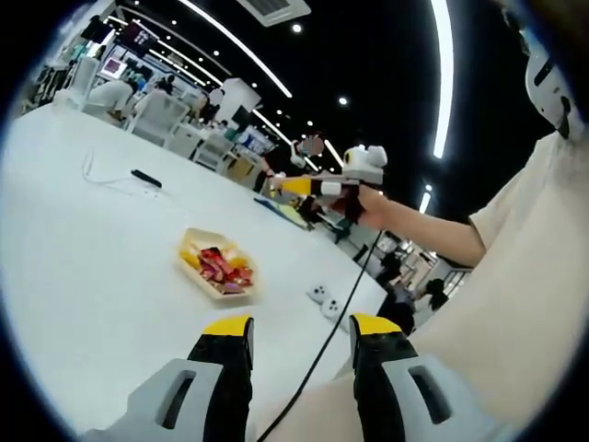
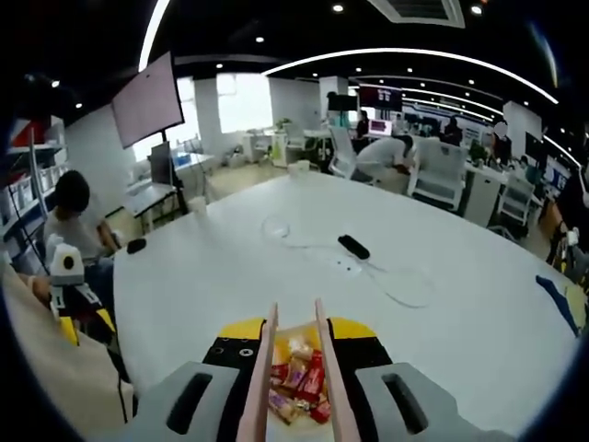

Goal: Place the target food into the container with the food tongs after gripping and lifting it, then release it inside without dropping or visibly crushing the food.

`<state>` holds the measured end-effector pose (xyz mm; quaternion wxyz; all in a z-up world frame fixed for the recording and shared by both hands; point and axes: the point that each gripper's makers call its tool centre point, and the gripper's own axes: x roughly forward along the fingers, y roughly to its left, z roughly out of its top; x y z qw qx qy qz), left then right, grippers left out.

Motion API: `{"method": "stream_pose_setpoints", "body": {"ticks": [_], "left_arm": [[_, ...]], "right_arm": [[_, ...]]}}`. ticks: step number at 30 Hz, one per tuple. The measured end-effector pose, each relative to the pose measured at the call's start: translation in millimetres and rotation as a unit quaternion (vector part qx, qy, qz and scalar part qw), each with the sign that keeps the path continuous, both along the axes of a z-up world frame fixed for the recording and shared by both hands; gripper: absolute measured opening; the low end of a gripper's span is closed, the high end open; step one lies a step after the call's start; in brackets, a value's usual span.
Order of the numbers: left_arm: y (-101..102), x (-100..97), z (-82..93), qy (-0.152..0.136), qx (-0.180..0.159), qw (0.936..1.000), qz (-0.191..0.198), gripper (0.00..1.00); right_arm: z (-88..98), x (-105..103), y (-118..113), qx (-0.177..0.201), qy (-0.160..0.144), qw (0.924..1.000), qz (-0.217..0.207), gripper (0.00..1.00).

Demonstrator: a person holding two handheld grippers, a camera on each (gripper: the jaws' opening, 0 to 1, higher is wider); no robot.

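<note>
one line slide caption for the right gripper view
Right gripper holds food tongs poised above a tray of wrapped snacks on a white table.

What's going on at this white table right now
A person holds a hand-held gripper in each hand at a big white table. The right hand-held gripper is shut on a pair of food tongs, held above a tray of wrapped snacks with their tips apart and nothing between them. The left hand-held gripper is open and empty, off to the side. No food is lifted yet.
</note>
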<state>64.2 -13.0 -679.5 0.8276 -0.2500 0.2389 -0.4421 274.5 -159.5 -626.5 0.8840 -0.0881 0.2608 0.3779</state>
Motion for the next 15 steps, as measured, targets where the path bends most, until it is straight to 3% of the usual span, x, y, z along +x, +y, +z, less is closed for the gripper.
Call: {"method": "stream_pose_setpoints", "body": {"ticks": [12,13,15], "left_arm": [[-6,-4.0,6.4,-0.020,0.008,0.9994,-0.028,0.40],[-6,-4.6,7.4,-0.025,0.010,0.9992,-0.029,0.40],[-5,-7.2,11.4,-0.065,0.032,0.9965,-0.042,0.39]], "right_arm": [[6.3,-13,21,0.005,-0.009,0.9996,0.026,0.24],[4.9,-14,22,0.007,-0.006,0.9996,0.027,0.24],[1.1,-16,26,0.014,0.001,0.9995,0.028,0.24]]}}
